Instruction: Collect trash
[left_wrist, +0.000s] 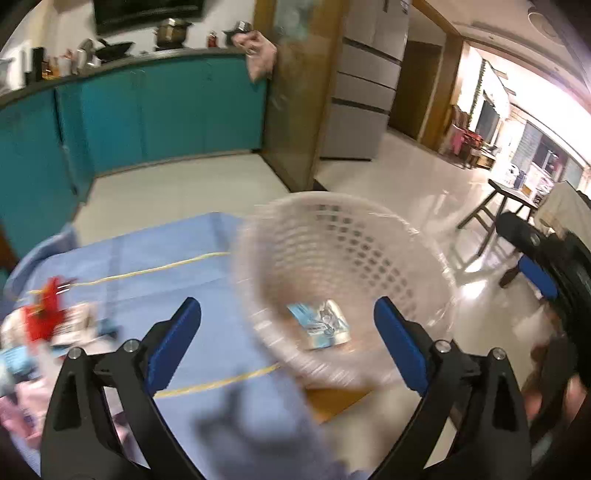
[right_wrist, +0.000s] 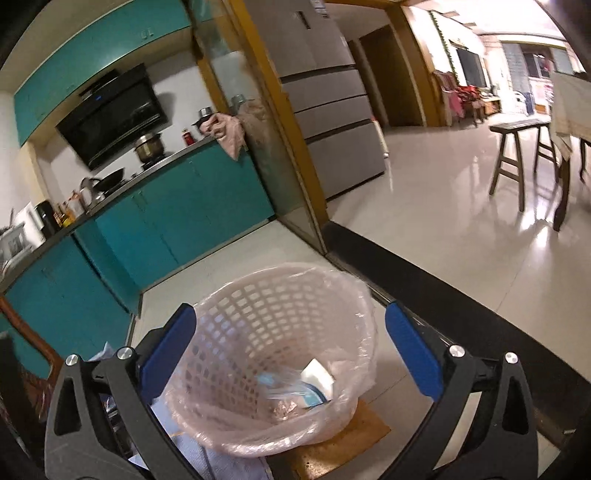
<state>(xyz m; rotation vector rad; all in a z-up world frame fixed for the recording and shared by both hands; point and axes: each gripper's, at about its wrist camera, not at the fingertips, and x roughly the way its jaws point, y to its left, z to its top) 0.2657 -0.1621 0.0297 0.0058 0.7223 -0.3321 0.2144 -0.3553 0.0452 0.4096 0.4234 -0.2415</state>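
A pink plastic mesh basket lined with a clear bag stands at the table's right corner; it also shows in the right wrist view. A blue and white wrapper lies in its bottom, seen again in the right wrist view. My left gripper is open and empty, just over the basket's near rim. My right gripper is open and empty above the basket. A pile of trash with a red piece lies on the blue cloth at far left.
A blue cloth covers the table. Teal kitchen cabinets stand behind, with a grey fridge and a wooden door frame. A wooden stool stands on the tiled floor at right. The left wrist view is motion-blurred.
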